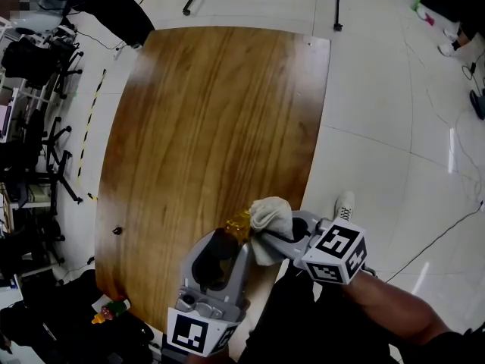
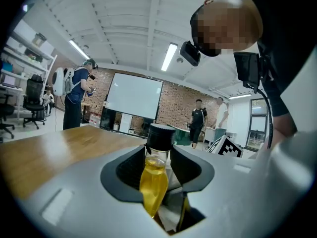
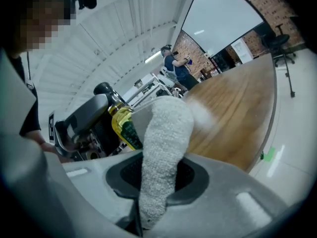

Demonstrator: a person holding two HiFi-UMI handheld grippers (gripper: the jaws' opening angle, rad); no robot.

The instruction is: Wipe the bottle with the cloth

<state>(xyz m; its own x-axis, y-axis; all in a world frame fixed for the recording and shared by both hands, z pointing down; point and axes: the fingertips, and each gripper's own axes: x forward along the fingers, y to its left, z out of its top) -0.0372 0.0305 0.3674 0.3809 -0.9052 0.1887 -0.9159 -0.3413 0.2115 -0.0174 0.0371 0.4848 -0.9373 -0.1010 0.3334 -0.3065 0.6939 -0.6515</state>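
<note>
Left gripper [image 2: 158,157] grips one bottle [image 2: 153,182] — right gripper [image 3: 157,170], one cloth [image 3: 166,128].

One bottle [image 1: 238,221], one cloth [image 1: 270,214], one table [image 1: 204,112], left tongs [image 2: 159,155], right tongs [image 3: 157,170].

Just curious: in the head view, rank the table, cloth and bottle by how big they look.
1. table, far largest
2. cloth
3. bottle, smallest, though unsure: the left tongs hide most of it
</note>
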